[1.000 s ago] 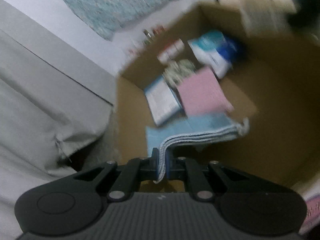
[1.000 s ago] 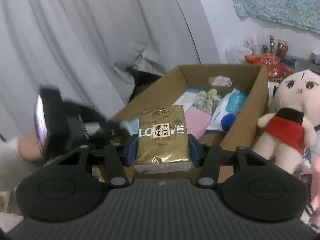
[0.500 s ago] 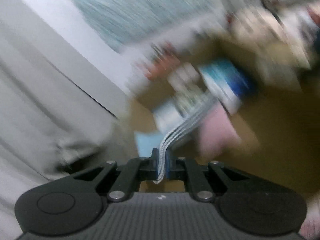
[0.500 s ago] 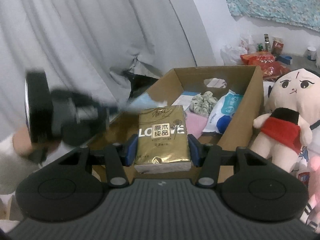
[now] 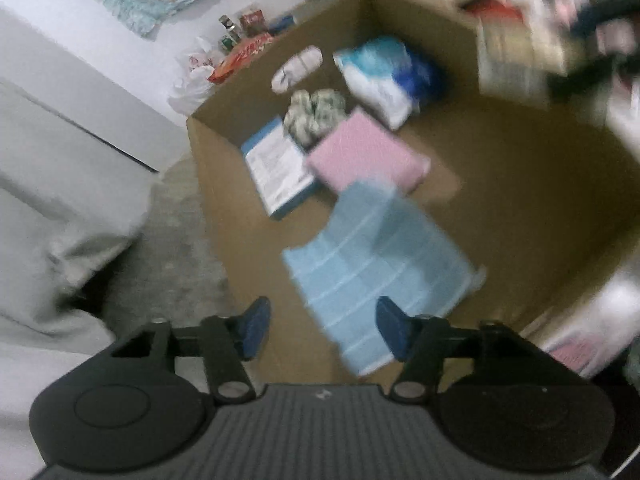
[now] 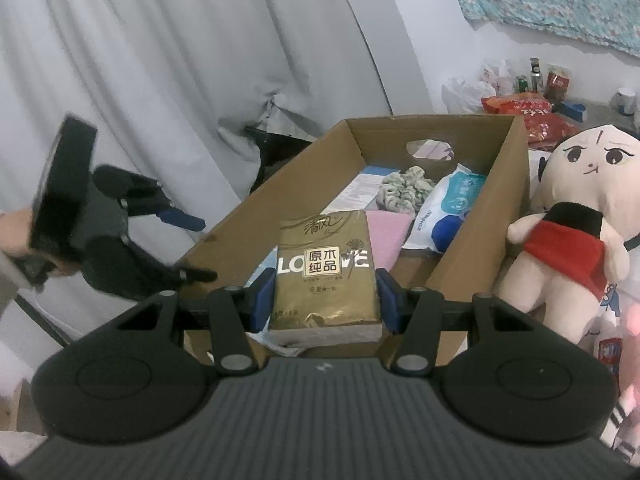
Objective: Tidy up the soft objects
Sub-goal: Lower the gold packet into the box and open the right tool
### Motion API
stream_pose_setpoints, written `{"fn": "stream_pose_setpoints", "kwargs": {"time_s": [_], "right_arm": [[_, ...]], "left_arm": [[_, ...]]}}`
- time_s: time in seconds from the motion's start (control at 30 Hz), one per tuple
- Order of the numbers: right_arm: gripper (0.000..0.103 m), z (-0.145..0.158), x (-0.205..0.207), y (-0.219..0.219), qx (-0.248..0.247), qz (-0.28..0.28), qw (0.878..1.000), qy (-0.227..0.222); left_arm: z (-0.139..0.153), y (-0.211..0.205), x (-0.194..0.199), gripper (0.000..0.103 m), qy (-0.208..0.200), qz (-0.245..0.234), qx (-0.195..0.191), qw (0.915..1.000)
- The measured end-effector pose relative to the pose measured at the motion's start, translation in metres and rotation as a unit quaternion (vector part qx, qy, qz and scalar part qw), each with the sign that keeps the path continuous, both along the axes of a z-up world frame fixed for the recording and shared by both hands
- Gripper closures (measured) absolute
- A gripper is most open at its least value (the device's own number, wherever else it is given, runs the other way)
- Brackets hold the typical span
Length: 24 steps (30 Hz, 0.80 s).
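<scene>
My left gripper (image 5: pixel 322 330) is open and empty above the near end of the cardboard box (image 5: pixel 520 184). The light blue towel (image 5: pixel 376 272) lies loose in the box below it. My right gripper (image 6: pixel 324 296) is shut on a gold tissue pack (image 6: pixel 325 274) and holds it over the box's near edge (image 6: pixel 224 232). Inside the box lie a pink pad (image 5: pixel 366 156), a wet-wipes pack (image 5: pixel 380 76), a green scrunchie (image 5: pixel 314 114) and a blue-edged leaflet (image 5: pixel 278 168). The left gripper also shows in the right wrist view (image 6: pixel 188 240), at the box's left side.
A plush doll (image 6: pixel 568 216) in red and black sits right of the box. White curtains (image 6: pixel 160 60) hang at the left. Snack bags and cans (image 6: pixel 528 96) stand on the floor behind the box. A pink item (image 6: pixel 632 320) is at the far right.
My left gripper has opened and let go of the blue towel, which now lies in the box. My right gripper still holds the gold tissue pack, slightly closer to the box.
</scene>
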State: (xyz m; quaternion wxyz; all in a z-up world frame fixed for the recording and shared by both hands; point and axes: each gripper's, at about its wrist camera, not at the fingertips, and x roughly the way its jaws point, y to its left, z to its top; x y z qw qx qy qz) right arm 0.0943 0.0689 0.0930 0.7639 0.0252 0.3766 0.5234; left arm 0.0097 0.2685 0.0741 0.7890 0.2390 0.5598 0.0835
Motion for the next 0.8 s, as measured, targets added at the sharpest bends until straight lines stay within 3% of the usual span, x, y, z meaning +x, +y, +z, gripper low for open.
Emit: {"fn": "stream_pose_setpoints", "kwargs": {"time_s": [0.1,0.2,0.23,0.37,0.47,0.6,0.73,0.8], "right_arm": [[0.052,-0.008,0.011,0.023,-0.042,0.018,0.999,0.019],[0.052,-0.021,0.030,0.061,-0.095,0.058,0.991,0.073],[0.052,-0.019,0.030,0.074,-0.125,0.064,0.989,0.054],[0.052,-0.020,0.034,0.118,-0.203,0.081,0.976,0.011],[0.052,-0.030,0.041,0.140,-0.231,0.076,0.970,0.010],[0.052,-0.051,0.052,0.164,-0.261,0.058,0.964,0.012],[0.053,-0.072,0.071,0.180,-0.255,0.026,0.964,0.066],[0.053,-0.076,0.075,0.186,-0.262,0.013,0.963,0.059]], "left_arm": [[-0.008,0.007,0.030,0.070,-0.015,0.022,-0.055,0.9981],[-0.051,0.006,0.070,0.079,0.014,0.015,-0.022,0.9995],[-0.066,0.009,0.081,0.084,0.027,0.017,-0.016,0.9994],[-0.102,0.021,0.103,0.097,0.050,0.019,-0.060,0.9968],[-0.106,0.025,0.106,0.100,0.034,0.018,-0.086,0.9956],[-0.105,0.032,0.094,0.100,0.056,0.025,-0.100,0.9931],[-0.103,0.040,0.084,0.100,0.063,0.040,-0.114,0.9906],[-0.103,0.040,0.081,0.100,0.066,0.036,-0.114,0.9907]]}}
